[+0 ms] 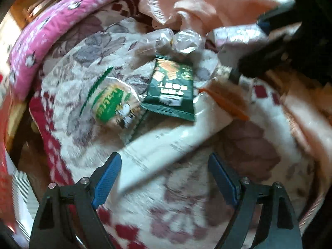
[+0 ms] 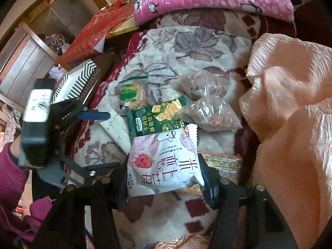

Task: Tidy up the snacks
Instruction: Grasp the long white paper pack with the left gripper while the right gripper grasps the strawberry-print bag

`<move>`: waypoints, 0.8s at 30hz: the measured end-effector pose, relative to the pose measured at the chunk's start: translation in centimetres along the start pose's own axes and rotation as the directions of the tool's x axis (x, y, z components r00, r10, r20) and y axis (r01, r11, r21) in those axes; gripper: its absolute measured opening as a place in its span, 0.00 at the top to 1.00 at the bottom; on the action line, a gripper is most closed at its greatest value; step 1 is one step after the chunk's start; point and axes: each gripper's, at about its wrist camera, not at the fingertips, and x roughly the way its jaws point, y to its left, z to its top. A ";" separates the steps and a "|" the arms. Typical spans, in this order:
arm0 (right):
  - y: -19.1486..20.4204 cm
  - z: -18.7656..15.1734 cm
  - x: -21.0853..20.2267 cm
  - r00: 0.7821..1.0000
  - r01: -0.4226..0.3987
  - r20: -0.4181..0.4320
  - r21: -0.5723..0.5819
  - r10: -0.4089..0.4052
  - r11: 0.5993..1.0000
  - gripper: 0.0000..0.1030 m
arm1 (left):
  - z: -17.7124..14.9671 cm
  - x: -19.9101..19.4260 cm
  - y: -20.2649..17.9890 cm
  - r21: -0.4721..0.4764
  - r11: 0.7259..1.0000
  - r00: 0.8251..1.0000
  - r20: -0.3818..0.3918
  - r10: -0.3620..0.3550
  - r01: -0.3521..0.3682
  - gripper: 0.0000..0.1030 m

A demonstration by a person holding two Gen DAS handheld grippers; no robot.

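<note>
Left wrist view blurred; white packet [image 1: 166, 145] unreadable.

Glossy plastic snack packets [image 2: 164, 166] lie on a fuzzy cloth blanket [image 2: 166, 47].

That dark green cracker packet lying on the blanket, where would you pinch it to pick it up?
I'd take the dark green cracker packet by its free short end on the left, coming down from above. It lies flat on the floral blanket, so only a thin sealed edge offers a pinch. Its other end sits by the clear plastic bag, and the white strawberry packet overlaps its near edge.
</note>
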 end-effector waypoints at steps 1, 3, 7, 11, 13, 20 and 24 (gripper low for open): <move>-0.1 0.1 0.0 1.000 -0.005 0.003 0.007 0.005 1.000 0.40 | 0.4 0.5 0.3 0.014 1.000 1.000 -0.016 -0.003 0.003 0.17; -0.2 0.0 0.0 1.000 -0.011 0.004 0.014 0.011 1.000 0.40 | 1.1 1.0 0.8 0.021 0.999 0.999 -0.019 -0.031 0.031 0.16; -0.1 0.0 0.1 1.000 -0.010 0.000 0.012 0.010 1.000 0.40 | 1.6 1.8 1.0 0.011 0.997 0.996 -0.059 -0.072 0.073 0.16; -0.2 -0.1 -0.2 1.000 -0.013 0.007 0.015 0.013 1.000 0.40 | 1.0 1.0 1.1 -0.035 0.993 0.992 -0.052 -0.116 0.114 0.54; -0.2 -0.1 -0.1 1.000 -0.015 0.008 0.016 0.015 1.000 0.40 | 0.3 0.4 0.8 -0.073 0.991 0.992 -0.051 -0.119 0.116 0.64; 1.3 -0.6 0.0 0.999 -0.033 0.006 -0.015 0.034 0.999 0.40 | -3.3 -2.7 -0.8 -0.260 0.958 0.993 0.009 -0.121 0.119 0.73; 2.5 -0.9 0.0 0.999 -0.044 0.009 -0.030 0.044 0.999 0.40 | -5.4 -4.8 -0.4 -0.395 0.911 0.993 0.060 -0.102 0.117 0.74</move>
